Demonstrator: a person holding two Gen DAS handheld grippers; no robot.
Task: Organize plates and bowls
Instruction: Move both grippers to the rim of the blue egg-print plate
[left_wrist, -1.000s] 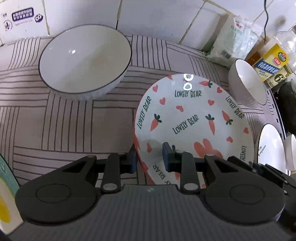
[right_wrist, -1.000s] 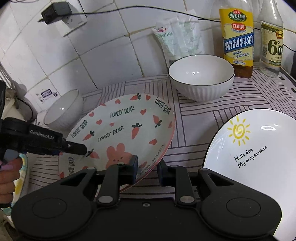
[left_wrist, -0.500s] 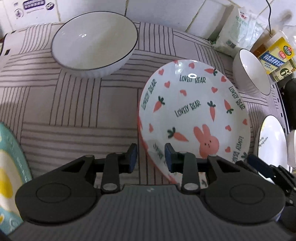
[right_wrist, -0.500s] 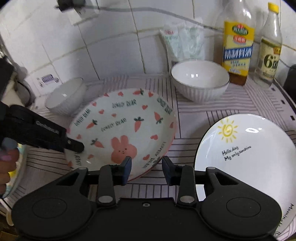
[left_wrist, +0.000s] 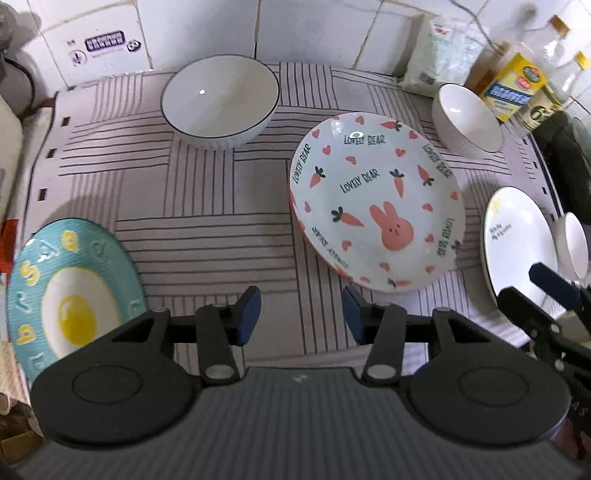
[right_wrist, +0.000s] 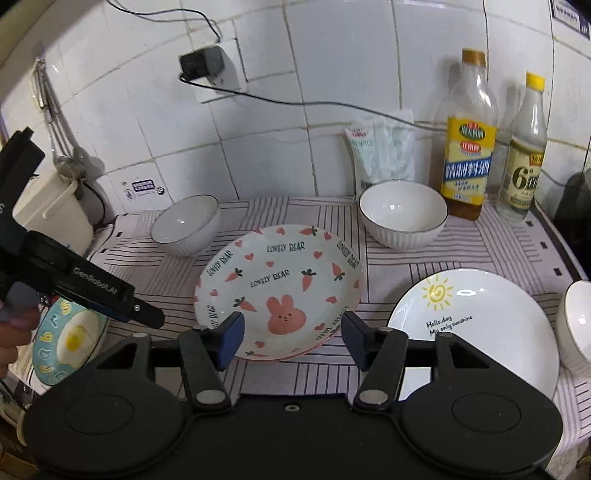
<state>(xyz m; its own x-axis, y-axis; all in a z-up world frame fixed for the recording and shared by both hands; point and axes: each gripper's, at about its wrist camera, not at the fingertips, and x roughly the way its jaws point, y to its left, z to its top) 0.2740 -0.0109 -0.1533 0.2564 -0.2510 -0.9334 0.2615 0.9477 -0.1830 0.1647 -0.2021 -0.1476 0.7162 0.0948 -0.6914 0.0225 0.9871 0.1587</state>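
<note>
Both grippers had let go of the rabbit plate, which now lay on the striped mat.

A second before, the left gripper (left_wrist: 301, 314) and the right gripper (right_wrist: 291, 339) had each pinched the near rim of the rabbit plate (right_wrist: 280, 291) and held it tilted; now both sets of fingers stood wide apart and drawn back just short of that rim, clear of it. The plate rested flat on the mat (left_wrist: 207, 236), between the big bowl (left_wrist: 219, 99) at the back left and the smaller bowl (right_wrist: 402, 218) by the bottles (right_wrist: 469, 147). The sun plate (right_wrist: 476, 332) lay just to its right, the egg plate (left_wrist: 70, 299) well apart at the left edge.
</note>
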